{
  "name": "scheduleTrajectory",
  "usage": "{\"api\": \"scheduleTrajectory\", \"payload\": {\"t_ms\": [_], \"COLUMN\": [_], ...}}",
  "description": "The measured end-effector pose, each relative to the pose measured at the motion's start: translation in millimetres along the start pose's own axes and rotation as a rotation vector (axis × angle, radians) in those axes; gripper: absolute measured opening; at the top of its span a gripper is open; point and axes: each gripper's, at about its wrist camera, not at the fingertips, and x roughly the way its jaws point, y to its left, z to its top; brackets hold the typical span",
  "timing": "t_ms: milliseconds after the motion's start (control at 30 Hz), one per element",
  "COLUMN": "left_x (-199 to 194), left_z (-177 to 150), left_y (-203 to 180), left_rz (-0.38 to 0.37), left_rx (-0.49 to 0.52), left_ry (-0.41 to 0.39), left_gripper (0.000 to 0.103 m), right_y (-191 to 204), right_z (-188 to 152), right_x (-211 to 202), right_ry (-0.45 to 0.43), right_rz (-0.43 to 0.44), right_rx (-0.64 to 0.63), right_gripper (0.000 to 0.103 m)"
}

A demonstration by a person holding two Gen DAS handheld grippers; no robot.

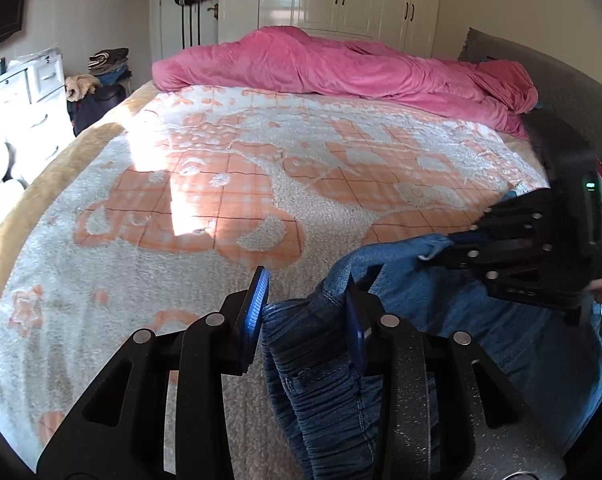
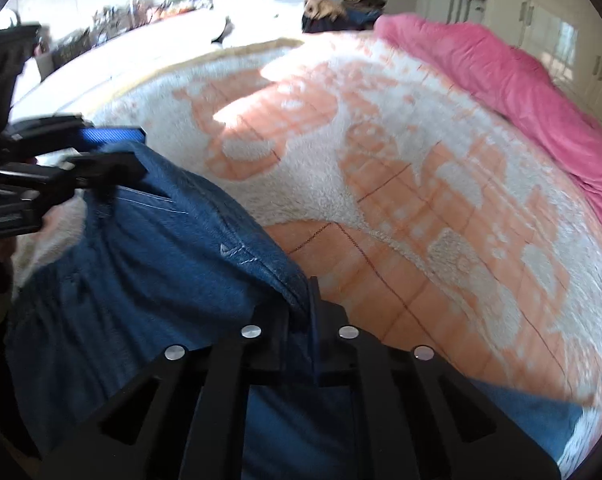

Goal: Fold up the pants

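Both grippers are clamping the pants [image 1: 325, 364] waistband, left gripper [image 1: 305, 312] and right gripper [image 2: 301, 300], lifting off the bed [image 1: 221, 168]; next probably needs spreading flat.

1 pair of blue pants [image 1: 325, 380], 2 claws, 1 pink duvet [image 1: 341, 68], 1 patterned blanket [image 1: 221, 168]
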Motion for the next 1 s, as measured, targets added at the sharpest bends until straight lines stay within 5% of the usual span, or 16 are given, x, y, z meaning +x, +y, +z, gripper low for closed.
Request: {"api": "scheduleTrajectory", "payload": {"t_ms": [300, 567, 767, 1000], "left_x": [-27.9, -69.5, -104.3, -113.8], "left_z": [-2.4, -18.4, -55.6, -94.4], "left_y": [-10.9, -28.5, -34.9, -29.3], "left_rz": [-0.033, -0.075, -0.105, -0.124], "left_rx": [0.018, 0.048, 0.025, -0.014], "left_ry": [-0.066, -0.144, -0.168, -0.06], "left_gripper": [0.028, 0.029, 0.03, 0.032], "right_y": [21.4, 51.8, 90.4, 135.3], "right_z": [-24.3, -60.7, -93.1, -124.8], "right_x": [-80.6, -127.0, -147.5, -140.8], "right_ry": [-0.188, -0.269, -0.272, -0.205], "right_rz": [0.003, 0.01, 0.041, 0.078], "right_rx": [0.12, 0.189, 0.194, 0.165], "right_gripper": [0.006, 0.006, 0.006, 0.007]}}
